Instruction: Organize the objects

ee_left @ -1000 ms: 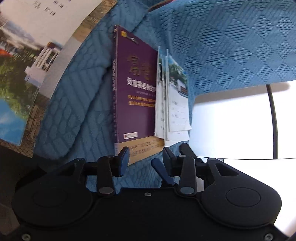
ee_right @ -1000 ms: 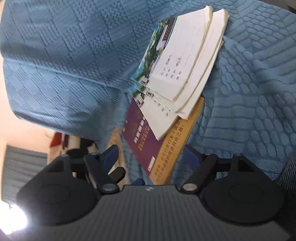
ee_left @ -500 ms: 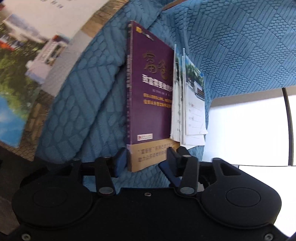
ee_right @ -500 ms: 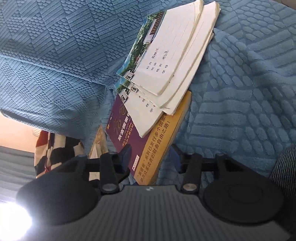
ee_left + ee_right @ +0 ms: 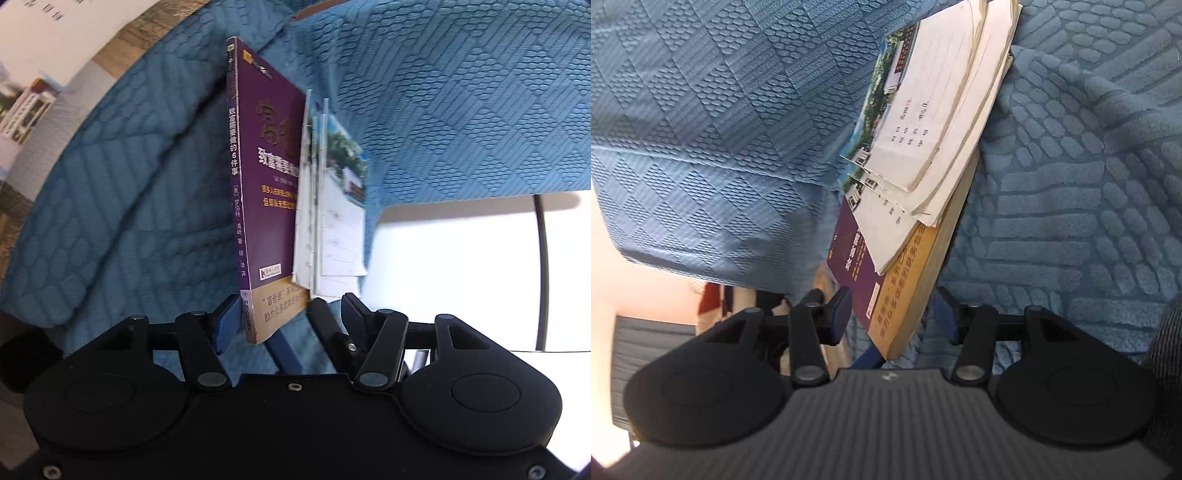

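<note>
A purple book [image 5: 266, 206] with a tan lower band stands on edge against blue textured cloth [image 5: 443, 92], with thin white booklets [image 5: 332, 221] lying on its cover. My left gripper [image 5: 286, 317] is open, its fingers on either side of the book's bottom corner. In the right wrist view the same purple book [image 5: 886, 288] and booklets [image 5: 934, 129] sit between the fingers of my open right gripper [image 5: 894, 314]. A dark finger of the other gripper reaches in beside the book in each view. I cannot tell whether any pad touches the book.
Blue cloth [image 5: 701, 110] surrounds the stack in both views. A large printed sheet with photos [image 5: 44, 74] lies at the upper left of the left wrist view. A bright white surface with a dark rod [image 5: 541, 269] is at the right. Dim room clutter [image 5: 713, 299] shows below the cloth.
Both grippers have moved in toward the book's bottom end; it now sits between each pair of fingers. The stack appears nearer and larger in both views.
</note>
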Tool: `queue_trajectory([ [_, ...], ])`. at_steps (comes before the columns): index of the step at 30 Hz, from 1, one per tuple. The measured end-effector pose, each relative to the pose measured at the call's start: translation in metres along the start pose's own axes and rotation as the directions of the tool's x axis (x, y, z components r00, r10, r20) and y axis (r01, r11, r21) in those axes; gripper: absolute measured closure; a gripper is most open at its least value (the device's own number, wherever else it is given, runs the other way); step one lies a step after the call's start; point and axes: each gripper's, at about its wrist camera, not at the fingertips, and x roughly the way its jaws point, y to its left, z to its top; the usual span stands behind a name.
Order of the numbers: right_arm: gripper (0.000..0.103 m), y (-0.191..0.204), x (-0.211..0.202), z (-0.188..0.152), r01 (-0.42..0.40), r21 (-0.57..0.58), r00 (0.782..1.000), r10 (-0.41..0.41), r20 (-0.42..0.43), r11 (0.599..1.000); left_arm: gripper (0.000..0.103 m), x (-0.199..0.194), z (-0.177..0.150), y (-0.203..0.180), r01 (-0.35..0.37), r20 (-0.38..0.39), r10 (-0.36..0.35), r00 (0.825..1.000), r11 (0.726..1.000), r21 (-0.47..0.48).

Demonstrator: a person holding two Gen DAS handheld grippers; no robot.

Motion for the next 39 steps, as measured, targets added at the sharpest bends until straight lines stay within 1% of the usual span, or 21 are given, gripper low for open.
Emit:
queue_trajectory([
  [2, 0.051, 0.0, 0.001, 0.001, -0.013, 0.014, 1.0, 0.013, 0.009, 1.0, 0.05, -0.003, 0.001, 0.001, 0.025, -0.004, -0.025, 1.0, 1.0, -0.016],
  [5, 0.052, -0.002, 0.006, 0.007, -0.057, 0.043, 0.998, 0.057, 0.017, 0.997, 0.05, -0.006, 0.002, 0.005, 0.072, -0.005, -0.072, 0.997, 0.996, -0.056],
  [7, 0.061, -0.003, 0.009, 0.009, -0.071, 0.045, 0.997, 0.07, 0.021, 0.996, 0.052, -0.01, 0.003, 0.005, 0.07, 0.021, -0.069, 0.997, 0.996, -0.048],
  [8, 0.079, -0.001, 0.01, 0.009, -0.061, 0.025, 0.998, 0.06, 0.016, 0.998, 0.052, -0.013, 0.004, 0.006, 0.06, 0.029, -0.059, 0.998, 0.997, -0.043],
  [9, 0.081, 0.002, 0.011, 0.008, -0.051, 0.002, 0.999, 0.051, 0.012, 0.999, 0.053, -0.015, 0.006, 0.007, 0.063, 0.029, -0.061, 0.998, 0.997, -0.044],
  [12, 0.083, 0.006, 0.011, 0.005, -0.091, -0.028, 0.996, 0.091, 0.005, 0.995, 0.056, -0.017, 0.007, 0.008, 0.086, 0.03, -0.085, 0.996, 0.995, -0.053],
  [14, 0.084, 0.008, 0.01, 0.005, -0.124, -0.038, 0.992, 0.124, 0.001, 0.992, 0.057, -0.02, 0.005, 0.009, 0.074, 0.039, -0.072, 0.997, 0.996, -0.045],
  [16, 0.085, 0.011, 0.01, 0.004, -0.144, -0.052, 0.99, 0.144, -0.007, 0.988, 0.06, -0.022, 0.003, 0.014, 0.054, 0.044, -0.051, 0.998, 0.997, -0.053],
  [17, 0.085, 0.013, 0.011, 0.003, -0.15, -0.062, 0.989, 0.15, -0.012, 0.987, 0.064, -0.022, 0.004, 0.018, 0.057, 0.047, -0.054, 0.997, 0.996, -0.071],
  [19, 0.085, 0.016, 0.013, 0.002, -0.162, -0.079, 0.987, 0.16, -0.03, 0.984, 0.069, -0.026, 0.003, 0.027, 0.098, 0.063, -0.091, 0.994, 0.989, -0.107],
  [20, 0.085, 0.018, 0.014, 0.0, -0.161, -0.089, 0.987, 0.158, -0.04, 0.983, 0.075, -0.028, 0.003, 0.03, 0.114, 0.066, -0.107, 0.992, 0.987, -0.116],
  [21, 0.085, 0.02, 0.015, -0.001, -0.158, -0.098, 0.987, 0.154, -0.05, 0.982, 0.077, -0.031, 0.004, 0.031, 0.125, 0.071, -0.118, 0.991, 0.985, -0.119],
  [23, 0.085, 0.022, 0.017, -0.004, -0.16, -0.113, 0.986, 0.153, -0.068, 0.981, 0.078, -0.035, 0.006, 0.034, 0.125, 0.074, -0.116, 0.99, 0.984, -0.127],
  [27, 0.084, 0.021, 0.02, -0.004, -0.178, -0.097, 0.982, 0.17, -0.082, 0.979, 0.084, -0.038, 0.006, 0.04, 0.155, 0.089, -0.143, 0.986, 0.975, -0.158],
  [29, 0.083, 0.019, 0.021, -0.004, -0.181, -0.071, 0.981, 0.174, -0.087, 0.981, 0.088, -0.037, 0.008, 0.038, 0.147, 0.096, -0.132, 0.987, 0.976, -0.161],
  [30, 0.082, 0.016, 0.022, -0.003, -0.182, -0.049, 0.98, 0.177, -0.089, 0.982, 0.094, -0.041, 0.008, 0.039, 0.127, 0.103, -0.111, 0.988, 0.979, -0.159],
  [32, 0.08, 0.013, 0.024, -0.002, -0.192, -0.006, 0.977, 0.191, -0.097, 0.981, 0.094, -0.045, 0.007, 0.038, 0.12, 0.1, -0.105, 0.989, 0.982, -0.149],
  [35, 0.078, 0.014, 0.026, -0.003, -0.205, -0.007, 0.973, 0.203, -0.11, 0.979, 0.095, -0.052, 0.01, 0.031, 0.104, 0.111, -0.09, 0.99, 0.987, -0.121],
  [37, 0.073, 0.016, 0.029, -0.004, -0.21, -0.005, 0.971, 0.208, -0.12, 0.978, 0.095, -0.054, 0.012, 0.025, 0.079, 0.115, -0.067, 0.991, 0.992, -0.1],
  [39, 0.06, 0.017, 0.03, -0.004, -0.207, 0.002, 0.971, 0.206, -0.118, 0.978, 0.095, -0.058, 0.013, 0.024, 0.067, 0.119, -0.056, 0.991, 0.993, -0.094],
])
